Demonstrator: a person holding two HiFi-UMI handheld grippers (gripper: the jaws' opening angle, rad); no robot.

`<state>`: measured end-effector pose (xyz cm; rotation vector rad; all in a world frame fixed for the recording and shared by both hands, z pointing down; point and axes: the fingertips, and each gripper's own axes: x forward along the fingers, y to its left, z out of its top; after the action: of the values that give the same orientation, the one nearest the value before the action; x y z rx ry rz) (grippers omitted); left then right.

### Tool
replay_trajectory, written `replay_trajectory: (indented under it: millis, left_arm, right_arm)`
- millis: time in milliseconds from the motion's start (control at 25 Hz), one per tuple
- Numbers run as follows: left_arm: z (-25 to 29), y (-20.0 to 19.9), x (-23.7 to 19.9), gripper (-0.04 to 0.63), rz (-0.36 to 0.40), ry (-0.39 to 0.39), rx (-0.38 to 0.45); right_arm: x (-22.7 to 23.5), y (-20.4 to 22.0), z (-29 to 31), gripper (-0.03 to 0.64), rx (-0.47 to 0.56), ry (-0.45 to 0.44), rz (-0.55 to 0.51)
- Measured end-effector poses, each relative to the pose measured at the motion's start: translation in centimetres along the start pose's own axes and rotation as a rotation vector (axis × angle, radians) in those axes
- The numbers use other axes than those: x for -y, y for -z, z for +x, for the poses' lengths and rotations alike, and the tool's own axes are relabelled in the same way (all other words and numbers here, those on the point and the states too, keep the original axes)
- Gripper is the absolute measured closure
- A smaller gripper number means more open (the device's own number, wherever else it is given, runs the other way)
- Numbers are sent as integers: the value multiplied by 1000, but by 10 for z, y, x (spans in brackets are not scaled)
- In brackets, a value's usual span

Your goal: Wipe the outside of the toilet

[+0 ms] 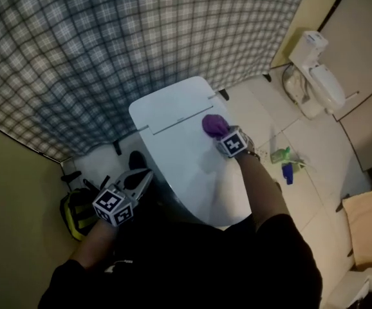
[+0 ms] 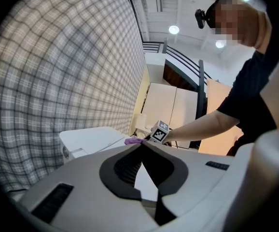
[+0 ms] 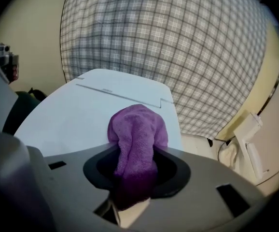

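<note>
The white toilet (image 1: 179,153) stands with its lid down against a plaid curtain. A bunched purple cloth (image 1: 214,125) rests on the lid near its right rear corner, and my right gripper (image 1: 223,136) is shut on it. From the right gripper view the cloth (image 3: 138,137) bulges out between the jaws onto the lid (image 3: 81,115). My left gripper (image 1: 141,180) hangs beside the toilet's left flank, jaws shut with nothing between them. In the left gripper view the cloth (image 2: 134,140) shows small beyond the closed tips.
A plaid curtain (image 1: 109,44) covers the wall behind the toilet. A second white toilet-like fixture (image 1: 315,76) sits at upper right. A green spray bottle (image 1: 281,154) and a blue item (image 1: 288,172) lie on the tiled floor. A yellow-black bag (image 1: 76,211) sits at lower left.
</note>
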<state>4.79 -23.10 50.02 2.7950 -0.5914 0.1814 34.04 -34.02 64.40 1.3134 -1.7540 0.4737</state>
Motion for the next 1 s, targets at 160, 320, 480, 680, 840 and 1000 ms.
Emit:
replay_trajectory:
  millis: [160,320,480,680,840,1000]
  left_arm:
    - [21,0,54,589,13,47,4]
    - [44,-5,103,589,39,105,19]
    - [59,-6,144,589,68,157,17]
    - [65,-2,173,589,93,184,1]
    - [63,-2,175,589,105,174,-12]
    - [60,-7,150,589,102,127,-5]
  right_arm:
    - [-28,76,-50,479,-9,-22,-17]
    - [-43,156,-99,479,-60,-24,-22]
    - [-53,220,-135,479,-86,-27,-9]
    - [-65,258,-158,477,-64,-45,4]
    - [-46,247,-168,471,40,-57,104]
    - [-3,185,-168,471,191,-32,178]
